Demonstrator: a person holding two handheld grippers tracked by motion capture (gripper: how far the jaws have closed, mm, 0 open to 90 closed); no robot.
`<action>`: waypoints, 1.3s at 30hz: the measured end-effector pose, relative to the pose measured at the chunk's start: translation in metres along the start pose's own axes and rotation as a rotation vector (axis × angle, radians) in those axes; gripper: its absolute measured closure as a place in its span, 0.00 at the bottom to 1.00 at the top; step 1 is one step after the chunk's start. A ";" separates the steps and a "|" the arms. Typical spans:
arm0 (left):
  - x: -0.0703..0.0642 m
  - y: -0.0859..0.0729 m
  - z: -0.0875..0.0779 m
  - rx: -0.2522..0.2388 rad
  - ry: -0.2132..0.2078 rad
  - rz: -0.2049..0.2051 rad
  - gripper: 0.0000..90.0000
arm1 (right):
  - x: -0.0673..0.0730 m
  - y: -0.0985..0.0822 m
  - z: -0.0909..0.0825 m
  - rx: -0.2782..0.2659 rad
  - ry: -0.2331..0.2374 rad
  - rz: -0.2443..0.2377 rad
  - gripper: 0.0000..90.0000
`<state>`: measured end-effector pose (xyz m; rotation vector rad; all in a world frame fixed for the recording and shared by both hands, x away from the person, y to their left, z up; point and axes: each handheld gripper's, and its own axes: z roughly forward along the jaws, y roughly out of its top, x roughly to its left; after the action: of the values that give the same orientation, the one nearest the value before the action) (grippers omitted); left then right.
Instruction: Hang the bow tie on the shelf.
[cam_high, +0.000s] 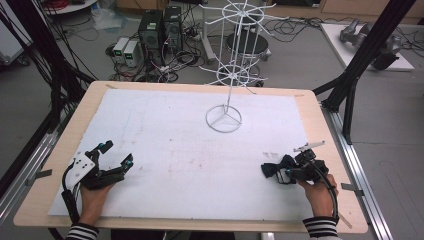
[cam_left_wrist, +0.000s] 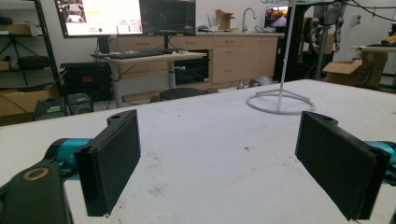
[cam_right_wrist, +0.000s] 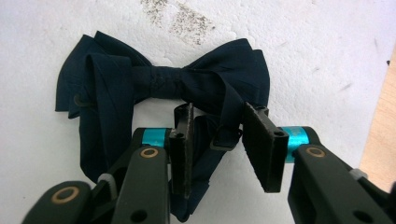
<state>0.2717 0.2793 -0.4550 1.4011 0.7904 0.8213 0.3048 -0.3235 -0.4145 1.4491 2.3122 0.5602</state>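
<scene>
White sheeting (cam_high: 190, 150) is seen laid over a pale wooden table (cam_high: 320, 125), with wood left bare along the edges. Toward the far middle of the sheet, a white wire rack (cam_high: 231, 75) is stood upright on a ring base, its thin pole carrying spoked tiers; the base and pole are also seen ahead in the left gripper view (cam_left_wrist: 280, 100). At the near left of the table, the left gripper (cam_high: 116, 154) is held low over the sheet in the person's left hand (cam_high: 92, 197); in its own view (cam_left_wrist: 219, 163) its jaws are shown spread wide, with bare sheet between the pads and nothing gripped. At the near right, the right gripper (cam_high: 280, 175) is held in the right hand (cam_high: 320, 192) and is pointed leftward at a dark navy bow tie (cam_high: 275, 169). The bow tie (cam_right_wrist: 163, 84) is shown lying flat on the sheet near the right edge of the table, well apart from the rack, its long axis running crosswise to the jaws. In the right gripper view (cam_right_wrist: 217, 137) the jaws are seen partly open and set astride the near edge of the tie, where a strap and a small clasp (cam_right_wrist: 224, 140) lie between the pads; firm contact cannot be told.
</scene>
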 end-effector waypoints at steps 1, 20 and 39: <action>0.000 0.000 0.000 0.000 0.000 0.000 0.16 | 0.000 0.000 0.000 0.002 -0.002 -0.001 0.72; 0.000 0.000 0.000 0.001 -0.001 0.000 0.16 | -0.003 -0.001 0.000 0.007 0.011 0.006 0.93; 0.000 0.000 0.000 0.001 -0.001 0.000 0.16 | -0.004 -0.003 -0.004 -0.039 0.031 0.027 0.96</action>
<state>0.2717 0.2793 -0.4550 1.4019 0.7903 0.8200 0.3022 -0.3293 -0.4119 1.4657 2.2950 0.6361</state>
